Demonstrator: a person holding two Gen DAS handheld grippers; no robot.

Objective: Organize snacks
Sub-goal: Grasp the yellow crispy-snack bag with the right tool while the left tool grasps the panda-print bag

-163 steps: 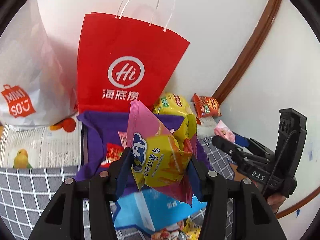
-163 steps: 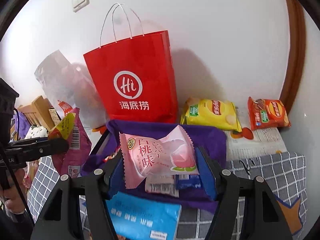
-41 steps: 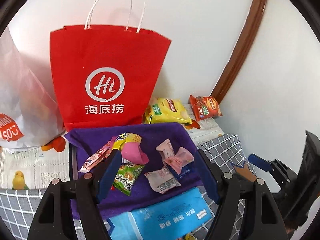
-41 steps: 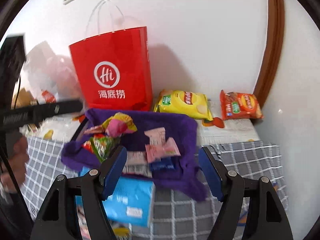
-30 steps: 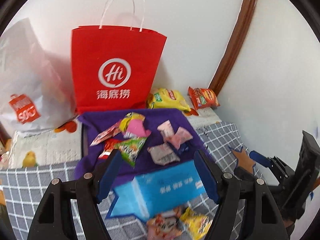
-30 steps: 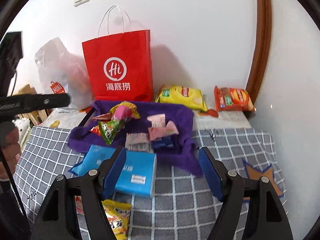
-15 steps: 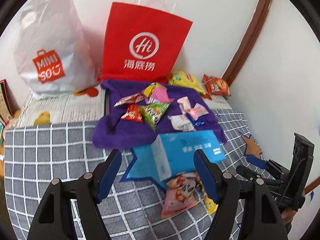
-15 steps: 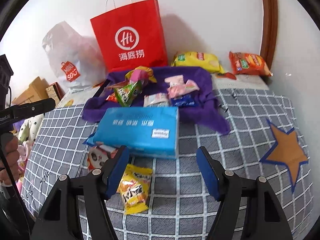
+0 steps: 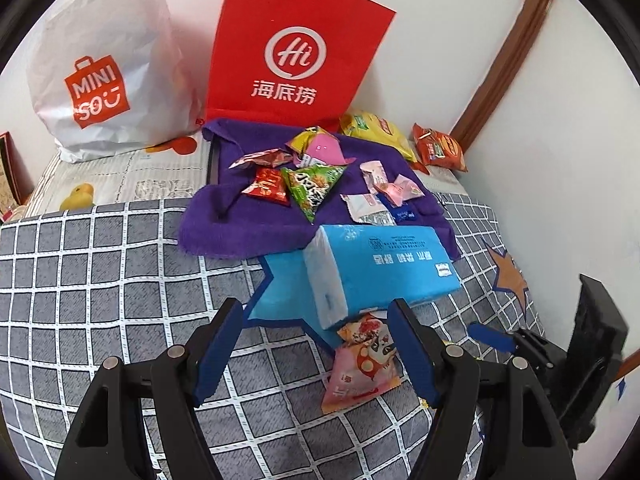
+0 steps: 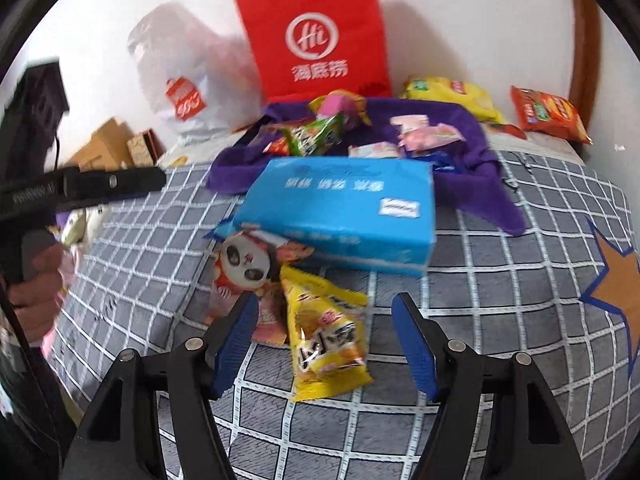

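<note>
Snacks are seen scattered across two places in the left wrist view: a cluster on the purple towel (image 9: 248,220) by the red paper bag (image 9: 296,48), and a pink panda packet (image 9: 362,364) lying on the checked bedspread (image 9: 100,272), partly tucked under the blue tissue pack (image 9: 380,264). The left claw (image 9: 316,352) is held wide open and empty, nothing touched, its right finger just beside the pink packet. A risk is judged here: if that packet is pulled while pinned, the tissue pack could be dragged or tipped along with it.

Over to the right wrist view, where a yellow snack packet (image 10: 326,336) is lying between the spread fingers of the right claw (image 10: 324,340), which is fully open and gripping nothing; whether the packet is touched cannot be told. The pink packet (image 10: 248,276) sits overlapped by the yellow one, so both could be pinched together by a careless close. The picture is blurred with motion, and a slippery foil edge might well be missed.
</note>
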